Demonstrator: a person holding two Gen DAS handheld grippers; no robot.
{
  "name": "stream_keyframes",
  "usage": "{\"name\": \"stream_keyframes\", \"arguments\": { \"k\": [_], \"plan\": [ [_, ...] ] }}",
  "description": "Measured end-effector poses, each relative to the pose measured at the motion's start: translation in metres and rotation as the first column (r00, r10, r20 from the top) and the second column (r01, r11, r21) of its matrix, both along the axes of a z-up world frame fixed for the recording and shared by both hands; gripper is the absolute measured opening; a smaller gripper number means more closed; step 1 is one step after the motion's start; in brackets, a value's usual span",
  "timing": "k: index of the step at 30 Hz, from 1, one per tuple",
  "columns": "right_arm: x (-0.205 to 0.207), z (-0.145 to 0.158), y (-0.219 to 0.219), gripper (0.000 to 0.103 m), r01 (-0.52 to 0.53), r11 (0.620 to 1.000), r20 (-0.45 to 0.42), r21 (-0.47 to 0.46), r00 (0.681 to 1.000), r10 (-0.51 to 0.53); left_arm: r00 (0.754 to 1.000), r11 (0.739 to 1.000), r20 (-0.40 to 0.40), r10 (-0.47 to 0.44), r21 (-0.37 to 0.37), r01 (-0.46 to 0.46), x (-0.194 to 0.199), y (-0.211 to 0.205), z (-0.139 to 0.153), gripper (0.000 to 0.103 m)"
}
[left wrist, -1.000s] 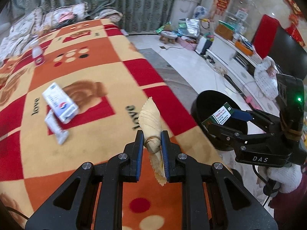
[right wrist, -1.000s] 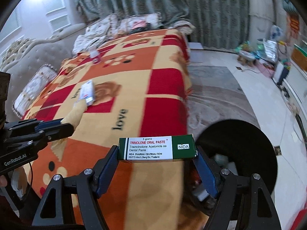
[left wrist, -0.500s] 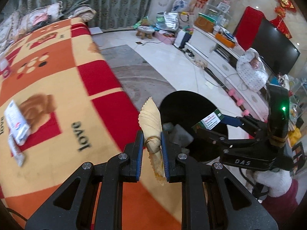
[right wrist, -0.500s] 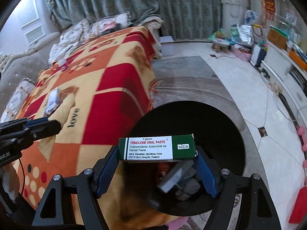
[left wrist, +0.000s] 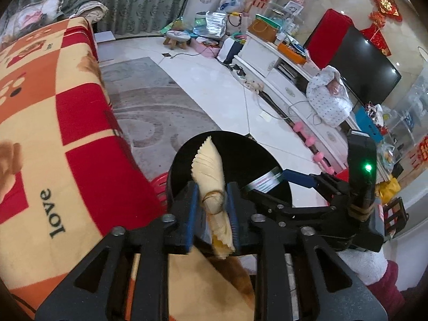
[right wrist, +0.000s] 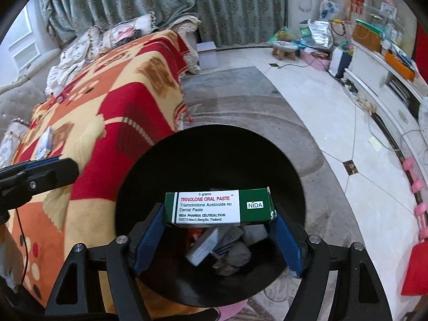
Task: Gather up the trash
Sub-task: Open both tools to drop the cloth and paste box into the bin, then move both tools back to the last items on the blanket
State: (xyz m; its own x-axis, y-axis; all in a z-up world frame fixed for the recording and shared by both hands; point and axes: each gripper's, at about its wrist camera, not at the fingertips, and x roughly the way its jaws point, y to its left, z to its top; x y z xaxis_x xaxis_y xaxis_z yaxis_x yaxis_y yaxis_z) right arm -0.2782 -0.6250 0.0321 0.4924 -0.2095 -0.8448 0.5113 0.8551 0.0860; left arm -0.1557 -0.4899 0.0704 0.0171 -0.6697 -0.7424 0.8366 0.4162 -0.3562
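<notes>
My left gripper (left wrist: 212,198) is shut on a pale yellow crinkle-edged wrapper (left wrist: 210,168) and holds it at the near rim of the round black trash bin (left wrist: 254,155). My right gripper (right wrist: 218,214) is shut on a green and white Trinolone oral paste box (right wrist: 218,208) and holds it level over the mouth of the bin (right wrist: 187,160). Boxes and crumpled paper (right wrist: 222,243) lie at the bin's bottom. The right gripper also shows in the left wrist view (left wrist: 267,180), over the bin. The left gripper's finger (right wrist: 48,171) shows at the left in the right wrist view.
A sofa under a red, orange and cream blanket (right wrist: 107,101) stands left of the bin, with a white packet (right wrist: 45,144) lying on it. A grey rug (left wrist: 149,112) covers the floor. A white TV cabinet (left wrist: 289,80) and pink dumbbells (right wrist: 414,182) line the right side.
Both grippers have swung right from over the blanket to the bin. The box now hangs over the bin's mouth and the wrapper sits at its rim. Both grips are unchanged.
</notes>
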Motion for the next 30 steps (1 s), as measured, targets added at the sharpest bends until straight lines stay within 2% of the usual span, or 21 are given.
{"name": "stream_keyframes", "arguments": {
  "k": [1, 2, 11, 19, 25, 30],
  "plan": [
    [-0.001, -0.001, -0.003, 0.085, 0.011, 1.0, -0.009, -0.005, 1.0, -0.011, 1.0, 1.0, -0.008, -0.003, -0.008, 0.003, 0.0, 0.0, 0.0, 0.042],
    [-0.002, -0.001, -0.005, 0.085, 0.021, 1.0, -0.012, -0.007, 1.0, -0.021, 1.0, 1.0, -0.015, -0.002, -0.019, 0.002, 0.0, 0.002, 0.0, 0.05],
    [0.001, 0.002, 0.002, 0.085, 0.007, 1.0, 0.001, 0.016, 1.0, -0.007, 0.999, 0.999, 0.012, 0.046, 0.012, -0.047, 0.009, 0.02, 0.001, 0.051],
    [0.022, 0.007, 0.036, 0.085, -0.077, 0.997, 0.004, -0.016, 0.997, 0.077, 0.986, 0.987, 0.075, 0.15, 0.047, -0.154, 0.029, 0.069, 0.0, 0.051],
    [0.046, 0.011, 0.068, 0.085, -0.163, 0.987, 0.019, -0.007, 0.986, 0.163, 0.952, 0.951, 0.117, 0.282, 0.101, -0.294, 0.059, 0.133, -0.006, 0.051],
    [0.071, 0.011, 0.1, 0.085, -0.248, 0.969, 0.026, -0.005, 0.968, 0.248, 0.902, 0.893, 0.157, 0.403, 0.149, -0.425, 0.091, 0.188, -0.015, 0.051]
  ]
}}
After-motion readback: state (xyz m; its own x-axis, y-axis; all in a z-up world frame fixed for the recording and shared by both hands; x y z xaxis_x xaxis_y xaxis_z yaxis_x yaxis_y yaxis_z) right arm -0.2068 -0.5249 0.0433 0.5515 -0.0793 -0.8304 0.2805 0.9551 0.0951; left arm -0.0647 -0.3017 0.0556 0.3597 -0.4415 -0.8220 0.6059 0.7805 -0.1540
